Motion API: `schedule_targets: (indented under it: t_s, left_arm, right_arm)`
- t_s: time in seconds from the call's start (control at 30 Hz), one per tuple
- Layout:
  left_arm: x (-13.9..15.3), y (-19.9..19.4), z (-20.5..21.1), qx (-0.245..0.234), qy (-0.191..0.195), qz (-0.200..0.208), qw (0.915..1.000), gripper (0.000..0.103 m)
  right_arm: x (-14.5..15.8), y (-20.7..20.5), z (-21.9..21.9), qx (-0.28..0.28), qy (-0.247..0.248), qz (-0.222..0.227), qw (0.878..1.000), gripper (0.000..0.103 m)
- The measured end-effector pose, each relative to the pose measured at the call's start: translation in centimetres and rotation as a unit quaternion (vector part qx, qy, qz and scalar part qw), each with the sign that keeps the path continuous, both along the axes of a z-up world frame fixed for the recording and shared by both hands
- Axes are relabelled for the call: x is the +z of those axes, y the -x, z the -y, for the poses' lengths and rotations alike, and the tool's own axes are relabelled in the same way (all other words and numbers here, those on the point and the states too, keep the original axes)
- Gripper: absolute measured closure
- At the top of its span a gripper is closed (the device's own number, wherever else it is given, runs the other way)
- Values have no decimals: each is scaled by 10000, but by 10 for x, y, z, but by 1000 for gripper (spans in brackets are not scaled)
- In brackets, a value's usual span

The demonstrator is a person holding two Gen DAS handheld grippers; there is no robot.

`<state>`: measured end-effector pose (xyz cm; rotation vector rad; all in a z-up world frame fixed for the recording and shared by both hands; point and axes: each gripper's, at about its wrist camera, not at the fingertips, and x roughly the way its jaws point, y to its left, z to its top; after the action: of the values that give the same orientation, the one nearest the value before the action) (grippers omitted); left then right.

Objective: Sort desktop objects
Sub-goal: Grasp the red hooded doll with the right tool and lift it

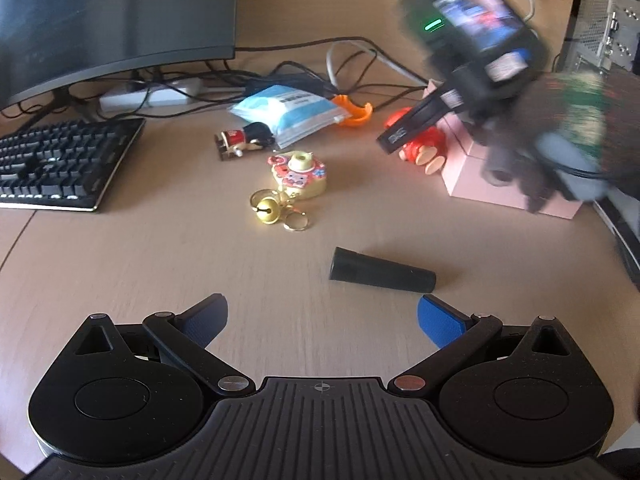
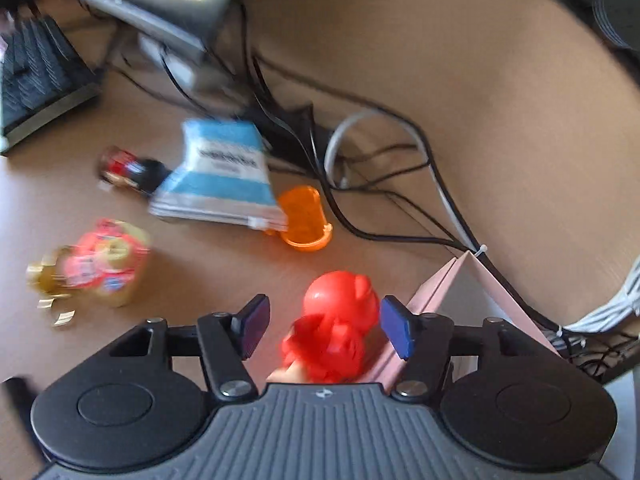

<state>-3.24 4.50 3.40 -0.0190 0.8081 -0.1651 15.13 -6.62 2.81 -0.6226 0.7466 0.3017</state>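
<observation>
The red toy (image 2: 336,332) is framed by the open right claw (image 2: 324,328) for grabbing; the left claw (image 1: 322,316) is kept open, empty.

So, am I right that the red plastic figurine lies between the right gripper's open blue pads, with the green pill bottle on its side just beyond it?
Nearly: the pill bottle is translucent orange, not green, as the right wrist view shows. The rest holds: the red plastic figurine lies between the open right gripper pads, untouched, beside the pink box.

Motion-blurred right gripper (image 1: 404,136); keyboard (image 1: 56,164) cut off at left edge
</observation>
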Motion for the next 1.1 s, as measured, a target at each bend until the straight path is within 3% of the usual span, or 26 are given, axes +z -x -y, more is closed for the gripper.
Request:
schedule_targets:
  t_s: [0.13, 0.2, 0.33, 0.43, 0.5, 0.6, 0.7, 0.73, 0.87, 0.97, 1.1]
  left_arm:
    - [-3, -4, -7, 47, 124, -63, 9999, 0]
    - [-5, -7, -10, 77, 132, -98, 9998, 0]
    - [-6, -8, -11, 68, 59, -122, 9999, 0]
    - [-8, -7, -10, 16, -36, -172, 9998, 0]
    - [-9, -5, -7, -24, -116, -198, 9997, 0]
    - [-12, -2, -1, -91, -210, -246, 9994, 0]
    - [-15, -1, 9, -190, -380, -268, 9987, 0]
    - [-15, 0, 13, -221, -422, -267, 9985, 0]
    - [-14, 2, 26, -365, -509, -239, 9978, 0]
    - [-11, 1, 36, -450, -517, -164, 9975, 0]
    - [-8, -1, 46, -426, -578, -48, 9974, 0]
  right_arm:
    - [-28, -24, -16, -66, 886, -37, 9960, 47]
    - [-27, -26, -19, 9, 950, -109, 9954, 53]
    - [-4, -13, -7, -61, -49, -436, 9990, 54]
    - [16, 21, 12, -22, -1079, -642, 9921, 54]
    - [26, 45, 32, 0, -1736, -839, 9812, 54]
    - [34, 81, 68, 47, -2806, -1242, 9518, 54]
    - [27, 101, 96, 103, -3460, -1502, 9261, 54]
    - [23, 107, 105, 2, -3526, -1469, 9242, 54]
    - [11, 126, 138, -494, -3223, -1037, 9396, 52]
    - [10, 135, 159, -773, -3122, -755, 9438, 48]
    - [14, 158, 173, -649, -3278, -584, 9407, 24]
